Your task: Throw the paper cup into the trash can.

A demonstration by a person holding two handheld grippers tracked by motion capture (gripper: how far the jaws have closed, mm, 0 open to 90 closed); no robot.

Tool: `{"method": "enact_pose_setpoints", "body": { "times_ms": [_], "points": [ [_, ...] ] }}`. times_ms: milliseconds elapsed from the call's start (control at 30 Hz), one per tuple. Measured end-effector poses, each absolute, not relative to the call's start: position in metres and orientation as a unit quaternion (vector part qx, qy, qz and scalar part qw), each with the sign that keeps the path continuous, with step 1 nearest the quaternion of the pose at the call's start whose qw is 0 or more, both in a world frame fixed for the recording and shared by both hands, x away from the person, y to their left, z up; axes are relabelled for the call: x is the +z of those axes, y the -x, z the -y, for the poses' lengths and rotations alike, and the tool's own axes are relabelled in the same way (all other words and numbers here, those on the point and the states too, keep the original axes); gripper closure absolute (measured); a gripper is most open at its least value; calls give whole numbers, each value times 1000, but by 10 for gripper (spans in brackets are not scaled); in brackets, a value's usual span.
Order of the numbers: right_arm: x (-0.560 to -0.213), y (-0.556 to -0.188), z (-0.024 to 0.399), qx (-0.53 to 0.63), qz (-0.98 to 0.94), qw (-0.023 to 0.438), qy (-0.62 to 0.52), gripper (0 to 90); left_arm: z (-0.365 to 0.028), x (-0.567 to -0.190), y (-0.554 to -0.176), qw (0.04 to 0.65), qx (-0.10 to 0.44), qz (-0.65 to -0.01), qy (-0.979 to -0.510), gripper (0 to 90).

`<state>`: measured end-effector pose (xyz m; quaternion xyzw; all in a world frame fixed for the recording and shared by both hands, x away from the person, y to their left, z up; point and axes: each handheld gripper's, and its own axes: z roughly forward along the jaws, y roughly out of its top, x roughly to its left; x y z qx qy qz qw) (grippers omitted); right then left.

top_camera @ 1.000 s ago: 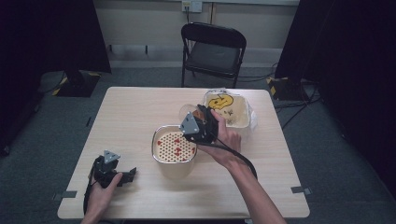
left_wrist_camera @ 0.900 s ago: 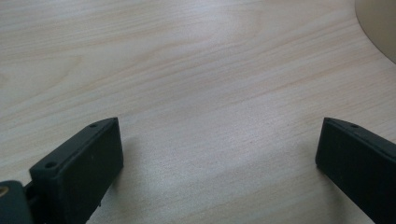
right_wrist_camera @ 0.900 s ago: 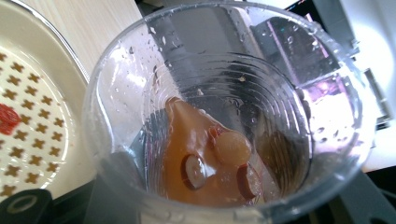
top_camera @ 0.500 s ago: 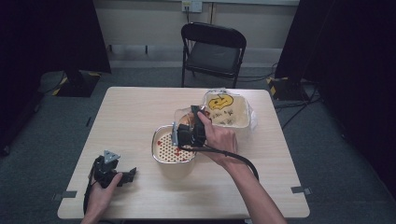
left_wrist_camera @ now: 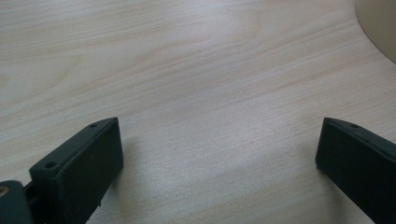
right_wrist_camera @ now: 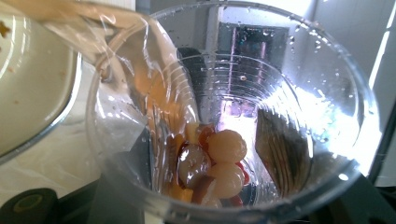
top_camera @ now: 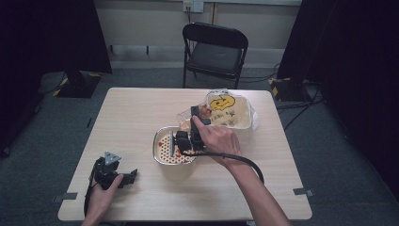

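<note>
A clear plastic cup (right_wrist_camera: 233,121) of small round fruit (right_wrist_camera: 219,163) is clamped in the right gripper (top_camera: 188,136), tipped over the round metal strainer bowl (top_camera: 164,155). The left gripper (left_wrist_camera: 219,163) is parked wide open, nothing held, on the pale wooden table (left_wrist_camera: 187,70).

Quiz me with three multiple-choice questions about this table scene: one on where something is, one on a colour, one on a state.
1. Where is the left gripper?
A. near the table's front left corner
B. over the strainer
C. on the chair

2. What colour is the folding chair?
A. white
B. black
C. red

3. How is the clear cup in the right gripper?
A. empty
B. lidded
C. tilted, with fruit inside

Answers: 1 A, it sits low by that corner. 2 B, seat and frame are black. 3 C, the right gripper view looks into it at round fruit.
</note>
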<state>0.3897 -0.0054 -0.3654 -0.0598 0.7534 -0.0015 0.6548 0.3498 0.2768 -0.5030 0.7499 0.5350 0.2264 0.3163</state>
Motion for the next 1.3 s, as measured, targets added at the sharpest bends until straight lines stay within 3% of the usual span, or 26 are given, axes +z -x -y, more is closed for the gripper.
{"method": "enact_pose_setpoints", "body": {
  "times_ms": [233,700,1100,1300],
  "points": [
    [-377,-387,2,-78,-704,694,126,484,-277,-503,-350,316,227,-535,-750,3],
    [-384,-383,3,-161,-664,700,208,491,-277,-503,-350,316,227,-535,-750,3],
    [-381,-380,2,-181,-635,715,230,502,-277,-503,-350,316,226,-535,-750,3],
    [-373,-377,2,-131,-673,706,179,502,-277,-503,-350,316,227,-535,-750,3]
  ]
}}
